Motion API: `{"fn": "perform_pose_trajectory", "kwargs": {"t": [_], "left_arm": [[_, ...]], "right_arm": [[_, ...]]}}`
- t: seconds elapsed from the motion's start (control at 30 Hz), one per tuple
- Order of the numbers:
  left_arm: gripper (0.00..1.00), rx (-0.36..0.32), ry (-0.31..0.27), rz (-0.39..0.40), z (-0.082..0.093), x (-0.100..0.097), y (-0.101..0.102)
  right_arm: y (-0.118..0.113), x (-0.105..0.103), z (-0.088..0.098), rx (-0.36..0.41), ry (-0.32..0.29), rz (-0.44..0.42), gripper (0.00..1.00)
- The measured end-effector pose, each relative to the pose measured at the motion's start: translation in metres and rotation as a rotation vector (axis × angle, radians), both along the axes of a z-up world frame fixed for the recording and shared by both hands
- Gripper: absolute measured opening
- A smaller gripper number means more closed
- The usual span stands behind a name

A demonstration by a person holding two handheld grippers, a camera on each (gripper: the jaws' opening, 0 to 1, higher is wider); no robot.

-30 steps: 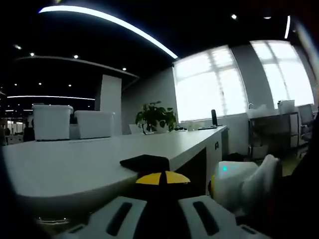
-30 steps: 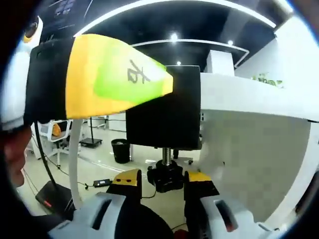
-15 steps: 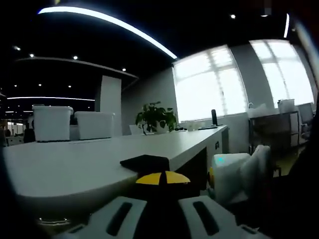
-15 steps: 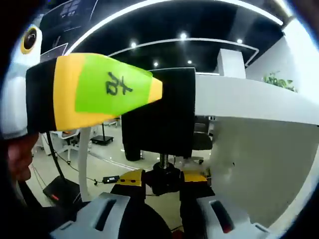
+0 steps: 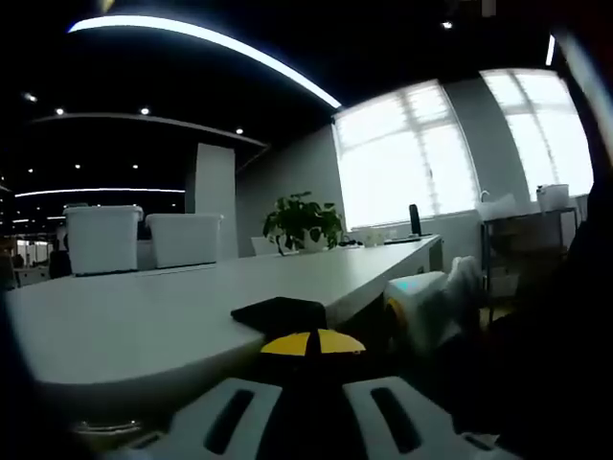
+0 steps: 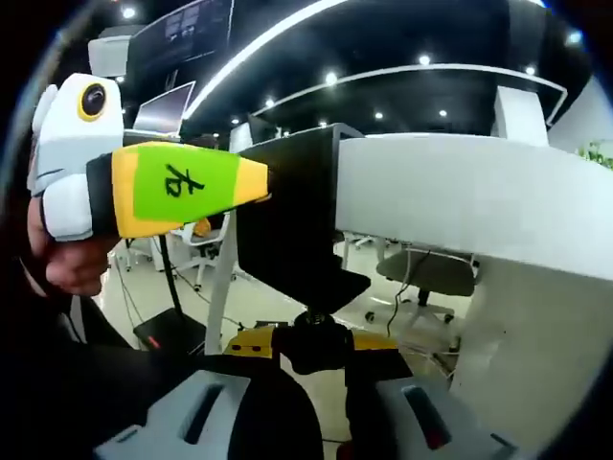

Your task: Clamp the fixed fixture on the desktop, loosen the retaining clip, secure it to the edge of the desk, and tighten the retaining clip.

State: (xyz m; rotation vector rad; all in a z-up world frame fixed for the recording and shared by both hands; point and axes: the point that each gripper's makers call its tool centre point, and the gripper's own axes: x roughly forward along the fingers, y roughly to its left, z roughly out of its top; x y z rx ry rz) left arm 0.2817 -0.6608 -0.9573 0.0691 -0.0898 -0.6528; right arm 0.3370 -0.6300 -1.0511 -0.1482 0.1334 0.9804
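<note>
The black clamp fixture [image 6: 297,220] sits over the edge of the white desk [image 6: 460,192]. Its top plate [image 5: 278,311] lies on the desktop [image 5: 144,316]. My left gripper [image 5: 311,342] is shut on that plate, its yellow tips pressed together. In the right gripper view the left gripper [image 6: 182,187] enters from the left, yellow and green, held by a hand [image 6: 67,259]. Below the desk, my right gripper [image 6: 316,341] has its yellow tips closed on either side of the black screw knob [image 6: 316,337]. The right gripper's white body [image 5: 421,302] shows beside the desk edge.
Two white bins [image 5: 101,238] and a potted plant [image 5: 302,222] stand at the far end of the desk. Office chairs [image 6: 421,273], cables on the floor and a monitor [image 6: 168,107] lie beyond the desk. Bright windows [image 5: 412,158] line the far wall.
The right gripper view has swung around the knob, so the left gripper looks smaller and further left. In the left gripper view the right gripper's body has moved up and closer to the desk edge.
</note>
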Motion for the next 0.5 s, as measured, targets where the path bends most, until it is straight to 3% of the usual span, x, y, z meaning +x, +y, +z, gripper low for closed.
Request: {"fn": "perform_pose_trajectory", "kwargs": {"t": [0.07, 0.13, 0.5], "left_arm": [[0.01, 0.007, 0.000, 0.000, 0.000, 0.000, 0.000], [0.01, 0.007, 0.005, 0.001, 0.000, 0.000, 0.000], [0.01, 0.019, 0.023, -0.018, -0.003, 0.001, -0.001]], "right_arm": [[0.000, -0.001, 0.000, 0.007, 0.012, 0.039, 0.23], [-0.001, -0.004, 0.001, -0.036, -0.046, 0.069, 0.23], [-0.002, -0.015, 0.002, -0.008, 0.006, 0.160, 0.22]]}}
